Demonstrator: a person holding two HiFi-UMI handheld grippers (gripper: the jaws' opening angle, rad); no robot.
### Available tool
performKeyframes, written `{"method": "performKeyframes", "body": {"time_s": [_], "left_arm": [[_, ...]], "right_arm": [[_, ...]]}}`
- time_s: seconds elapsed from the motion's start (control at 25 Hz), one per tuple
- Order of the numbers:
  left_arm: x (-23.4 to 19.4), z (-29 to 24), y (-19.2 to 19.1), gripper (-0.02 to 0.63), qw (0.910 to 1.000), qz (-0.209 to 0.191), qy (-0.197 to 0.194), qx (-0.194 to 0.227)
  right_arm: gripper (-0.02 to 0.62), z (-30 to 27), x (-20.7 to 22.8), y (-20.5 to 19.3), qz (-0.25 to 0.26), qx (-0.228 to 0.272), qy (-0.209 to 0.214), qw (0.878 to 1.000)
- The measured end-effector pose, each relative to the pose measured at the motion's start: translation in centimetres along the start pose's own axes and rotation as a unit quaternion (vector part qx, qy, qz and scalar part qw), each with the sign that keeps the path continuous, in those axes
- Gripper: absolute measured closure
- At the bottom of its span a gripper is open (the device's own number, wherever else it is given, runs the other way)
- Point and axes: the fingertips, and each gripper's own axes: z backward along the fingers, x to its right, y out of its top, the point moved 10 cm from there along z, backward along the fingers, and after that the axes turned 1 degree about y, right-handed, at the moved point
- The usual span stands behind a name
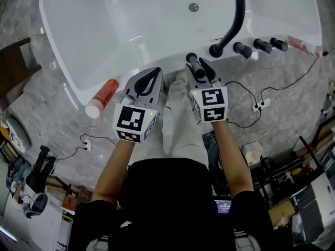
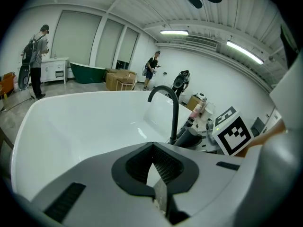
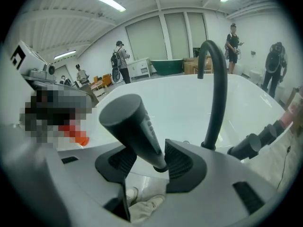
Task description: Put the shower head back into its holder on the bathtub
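Observation:
The dark grey shower head [image 1: 192, 61] [image 3: 129, 126] stands upright at the near rim of the white bathtub [image 1: 104, 35], left of the black faucet [image 1: 234, 20] [image 3: 215, 93]. My right gripper [image 1: 200, 69] [image 3: 149, 157] is open with the handle between its jaws. A gap shows on the handle's left side. The jaws hide the holder under the handle. My left gripper [image 1: 149, 78] [image 2: 152, 145] hovers over the rim to the left, shut and empty.
Three black knobs [image 1: 263, 45] line the rim right of the faucet, with a pink bottle [image 1: 302, 45] beyond them. An orange and white bottle [image 1: 103, 97] lies at the tub's left edge. Cables [image 1: 246, 109] run over the floor. People stand far off.

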Motion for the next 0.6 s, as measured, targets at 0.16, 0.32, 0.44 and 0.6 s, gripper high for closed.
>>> {"method": "performKeyframes", "body": {"time_s": [0.16,0.32,0.44,0.6], "left_arm": [[1.1,1.4,1.3,0.592,0.9999,-0.011,-0.009,0.006],[1.7,3.2,2.9,0.592,0.9994,-0.026,-0.014,0.018],[2.2,4.6,4.0,0.592,0.9988,-0.037,-0.017,0.027],[3.3,6.4,6.0,0.592,0.9975,-0.056,-0.021,0.037]], "right_arm": [[0.42,2.1,-0.5,0.7,0.003,0.006,-0.004,1.0],[0.42,4.1,-1.4,1.5,0.003,0.013,-0.011,1.0],[0.42,6.0,-2.4,2.1,0.002,0.02,-0.013,1.0],[0.422,8.6,-3.5,2.8,0.001,0.03,-0.019,0.999]]}}
